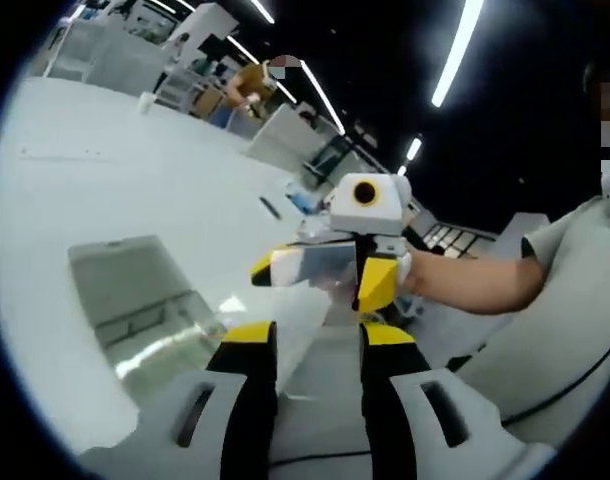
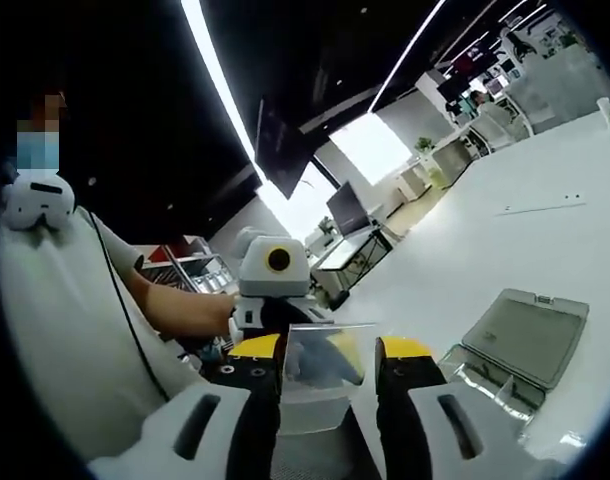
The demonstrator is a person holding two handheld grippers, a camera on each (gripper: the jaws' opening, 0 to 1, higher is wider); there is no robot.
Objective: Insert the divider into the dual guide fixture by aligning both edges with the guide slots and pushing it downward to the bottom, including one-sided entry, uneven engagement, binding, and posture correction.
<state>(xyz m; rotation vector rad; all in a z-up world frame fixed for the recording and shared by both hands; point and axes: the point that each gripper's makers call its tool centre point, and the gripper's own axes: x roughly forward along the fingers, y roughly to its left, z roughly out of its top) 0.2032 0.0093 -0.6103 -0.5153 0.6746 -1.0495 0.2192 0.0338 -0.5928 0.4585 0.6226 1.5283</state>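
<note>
Both tongs were raised above the white table (image 1: 135, 200), facing one another, with a clear divider (image 2: 325, 355) spanning the space between them. In the left gripper view, the left tongs (image 1: 318, 350) rose from the bottom edge with jaws set narrowly around the near edge of the transparent sheet; the right tongs (image 1: 330, 275) appeared opposite, yellow-tipped, closed on the far edge, and a person's bare forearm (image 1: 470, 285) extended toward them from the right. In the right gripper view, the right tongs (image 2: 330, 365) held the sheet between narrowly spaced jaws, the left tongs (image 2: 275, 330) met it from beyond, and the forearm (image 2: 180, 310) of a seated person in a white garment (image 2: 55, 330) reached in from the left.

The guide fixture (image 1: 145, 300), a shallow grey tray-like piece with a clear portion alongside, lay on the table well below the divider. The right gripper view showed it at lower right (image 2: 520, 345). Whether anything lay inside it could not be determined.
</note>
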